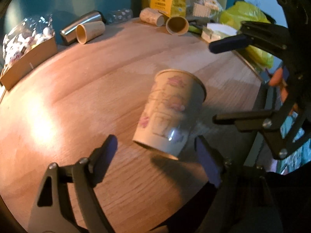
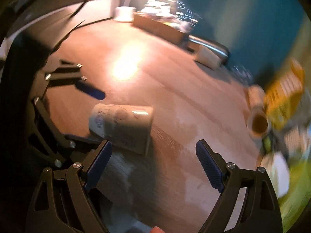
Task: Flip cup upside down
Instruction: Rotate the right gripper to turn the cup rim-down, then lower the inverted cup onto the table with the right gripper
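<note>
The paper cup with its pink drawings is tilted well over on the wooden table; in the left wrist view its lower end sits at about 5 o'clock from picture centre, just ahead of the gripper tips, and its other rim points up toward 1 o'clock. Whether it touches the table, I cannot tell. The left gripper has its jaws wide apart, holding nothing, the cup's lower end between them. The right gripper is likewise spread and holding nothing; in its blurred view the cup lies at 10 o'clock from its tips. Along the far table edge lie a brown paper cup, a steel tumbler and a cardboard box
</note>
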Demonstrator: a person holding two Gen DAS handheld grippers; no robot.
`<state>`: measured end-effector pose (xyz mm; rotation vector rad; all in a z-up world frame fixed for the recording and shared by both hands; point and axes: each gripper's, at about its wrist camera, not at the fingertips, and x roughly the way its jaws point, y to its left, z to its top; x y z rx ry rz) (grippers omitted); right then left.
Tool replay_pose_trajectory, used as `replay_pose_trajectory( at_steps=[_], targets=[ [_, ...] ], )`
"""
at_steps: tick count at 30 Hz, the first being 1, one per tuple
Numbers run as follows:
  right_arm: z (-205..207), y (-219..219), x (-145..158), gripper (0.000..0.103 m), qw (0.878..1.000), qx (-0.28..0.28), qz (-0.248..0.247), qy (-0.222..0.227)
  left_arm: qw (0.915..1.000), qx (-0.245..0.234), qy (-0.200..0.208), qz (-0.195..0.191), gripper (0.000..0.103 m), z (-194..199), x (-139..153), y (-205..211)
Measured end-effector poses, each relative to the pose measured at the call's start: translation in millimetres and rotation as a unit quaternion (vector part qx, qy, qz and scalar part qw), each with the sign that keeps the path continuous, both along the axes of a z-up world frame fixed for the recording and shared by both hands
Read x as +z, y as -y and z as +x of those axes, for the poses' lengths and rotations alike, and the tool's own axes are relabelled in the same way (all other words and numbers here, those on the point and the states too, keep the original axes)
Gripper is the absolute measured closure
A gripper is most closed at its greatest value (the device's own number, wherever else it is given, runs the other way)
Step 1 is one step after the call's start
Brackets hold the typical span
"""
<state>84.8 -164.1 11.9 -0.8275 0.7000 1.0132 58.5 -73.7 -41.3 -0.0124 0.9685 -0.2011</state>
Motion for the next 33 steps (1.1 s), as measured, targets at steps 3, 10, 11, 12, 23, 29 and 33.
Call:
replay_pose_trajectory(
  at_steps=[3,10,11,12,23,29,33],
  targets=[
    [-8,-16,1,0.013,0.997,0.061,-0.039,0.026,0.9995,0.025,0.004,-0.017,0.02,-10,1,-13],
    [-51,-58,-23,0.013,0.948,0.253,-0.173,0.089,0.9953,0.068,0.007,-0.068,0.02,-39,-3,-42],
    [-54,-62,-28,0.013,0.938,0.273,-0.193,0.087,0.9946,0.073,0.008,-0.073,0.02,-43,-4,-46],
    [-58,-66,-34,0.014,0.928,0.292,-0.215,0.085,0.9941,0.077,0.009,-0.076,0.02,-46,-5,-49],
    [-67,-92,-76,0.044,0.861,0.373,-0.331,0.104,0.9881,0.11,0.011,-0.107,0.02,-70,-16,-84],
    [-59,-96,-78,0.045,0.863,0.363,-0.335,0.106,0.9866,0.114,0.013,-0.116,0.02,-75,-17,-92],
    [-46,-100,-67,0.045,0.892,0.326,-0.295,0.107,0.9864,0.118,0.018,-0.112,0.02,-76,-15,-94]
  ],
)
